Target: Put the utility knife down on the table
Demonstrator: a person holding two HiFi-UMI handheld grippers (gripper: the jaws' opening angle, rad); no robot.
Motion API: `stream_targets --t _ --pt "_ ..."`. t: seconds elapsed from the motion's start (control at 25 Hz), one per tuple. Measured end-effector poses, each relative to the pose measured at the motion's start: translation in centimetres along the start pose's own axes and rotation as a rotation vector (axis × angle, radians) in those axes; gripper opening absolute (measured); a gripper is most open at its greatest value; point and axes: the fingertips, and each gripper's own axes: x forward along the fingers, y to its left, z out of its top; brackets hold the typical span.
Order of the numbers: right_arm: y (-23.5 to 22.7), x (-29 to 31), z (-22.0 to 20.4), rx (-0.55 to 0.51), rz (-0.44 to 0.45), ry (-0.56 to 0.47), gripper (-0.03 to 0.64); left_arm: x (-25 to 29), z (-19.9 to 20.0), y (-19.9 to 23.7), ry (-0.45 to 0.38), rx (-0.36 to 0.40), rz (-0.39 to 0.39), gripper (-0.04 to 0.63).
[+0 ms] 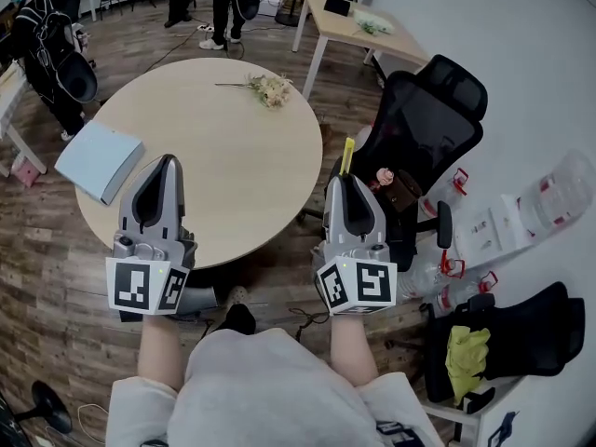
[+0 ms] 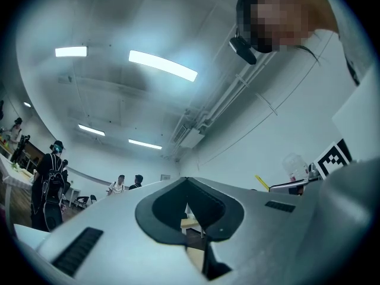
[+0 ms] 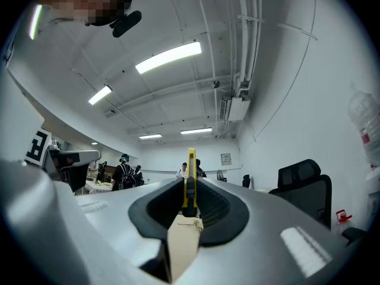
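Note:
My right gripper (image 1: 348,177) is shut on a yellow utility knife (image 1: 347,155), which sticks up out of the jaw tips just past the right edge of the round beige table (image 1: 209,147). In the right gripper view the utility knife (image 3: 190,183) stands upright, pinched between the jaws. Over the table's near left edge, my left gripper (image 1: 167,163) is shut with nothing in it. The left gripper view shows only its closed jaws (image 2: 190,209) and the room beyond.
A light blue book (image 1: 99,159) lies at the table's left edge, and a sprig of flowers (image 1: 268,88) at its far side. A black office chair (image 1: 424,124) stands to the right of my right gripper. Water bottles (image 1: 559,194) lie further right. People stand at the back.

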Motion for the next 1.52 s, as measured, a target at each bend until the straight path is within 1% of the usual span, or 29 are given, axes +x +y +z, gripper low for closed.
stream_targets --t 0.2,0.56,0.8,1.12,1.32,1.52 --pt "-0.7 4.7 -0.5 0.004 -0.007 -0.015 0.074 3.8 -0.9 2.7 -0.013 0.005 0.008 0.008" --pt "-1.4 12.3 -2.1 0.005 -0.015 -0.022 0.074 9.8 -2.8 7.1 -0.022 0.028 0.000 0.008" --pt "-0.6 16.0 -3.6 0.007 -0.018 -0.015 0.074 12.4 -4.4 9.8 -0.023 0.021 -0.017 0.008" --pt "-1.3 18.9 -6.2 0.007 -0.019 0.031 0.074 14.8 -8.2 10.6 0.030 -0.017 -0.028 0.008" --pt "-1.9 22.2 -8.5 0.020 0.022 0.071 0.074 16.3 -9.6 11.1 0.047 -0.014 -0.004 0.008" --pt "-2.0 26.5 -12.5 0.034 0.089 0.153 0.074 17.8 -10.6 11.9 0.051 -0.001 0.039 0.008"
